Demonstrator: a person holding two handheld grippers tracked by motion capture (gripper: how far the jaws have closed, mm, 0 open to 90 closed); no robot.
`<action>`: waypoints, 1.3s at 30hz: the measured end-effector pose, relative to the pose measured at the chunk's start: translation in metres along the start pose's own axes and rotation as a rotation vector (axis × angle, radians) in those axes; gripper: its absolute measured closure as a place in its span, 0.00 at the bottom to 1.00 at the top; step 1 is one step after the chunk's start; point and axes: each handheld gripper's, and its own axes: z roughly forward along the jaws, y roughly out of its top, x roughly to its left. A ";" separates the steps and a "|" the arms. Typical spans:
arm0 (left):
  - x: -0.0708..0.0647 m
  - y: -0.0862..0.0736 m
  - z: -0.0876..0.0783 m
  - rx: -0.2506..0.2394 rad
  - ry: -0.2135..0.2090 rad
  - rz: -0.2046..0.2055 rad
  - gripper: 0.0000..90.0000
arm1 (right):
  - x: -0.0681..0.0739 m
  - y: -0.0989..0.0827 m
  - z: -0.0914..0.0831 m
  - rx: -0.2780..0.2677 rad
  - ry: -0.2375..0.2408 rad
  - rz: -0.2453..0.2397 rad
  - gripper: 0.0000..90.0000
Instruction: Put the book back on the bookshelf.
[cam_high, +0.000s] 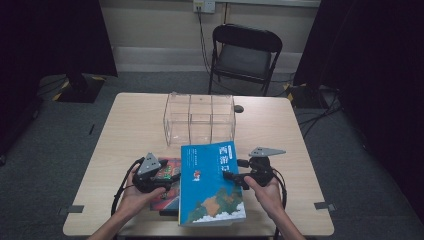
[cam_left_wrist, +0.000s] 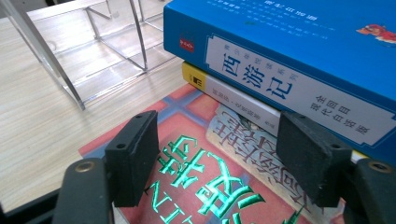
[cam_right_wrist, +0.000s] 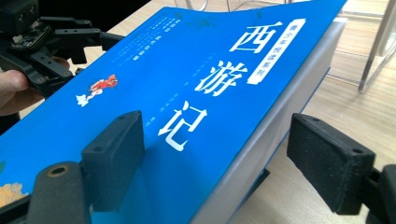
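You hold both hand-held grippers open and empty: the right hand-held gripper straddles the thick blue paperback book's edge, the left hand-held gripper hovers over the red-covered book, likely readying a lift.

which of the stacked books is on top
The blue book lies on top; the white-spined book sits beneath it, and the red book is lowest.

Two black hand-held grippers, left gripper and right gripper, each topped by a grey three-cornered plate, black cables trailing near, square black foam-like pads with small screw holes, bare forearms
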 end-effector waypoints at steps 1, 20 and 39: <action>0.000 0.000 0.000 0.000 -0.001 0.001 0.33 | 0.000 0.000 0.000 0.002 0.002 0.004 0.21; 0.003 -0.002 0.001 -0.009 -0.015 0.011 0.30 | 0.015 0.005 -0.014 -0.062 -0.058 -0.006 0.49; 0.002 -0.001 0.001 -0.012 -0.008 0.000 0.30 | 0.006 0.009 -0.006 -0.029 0.013 0.068 0.49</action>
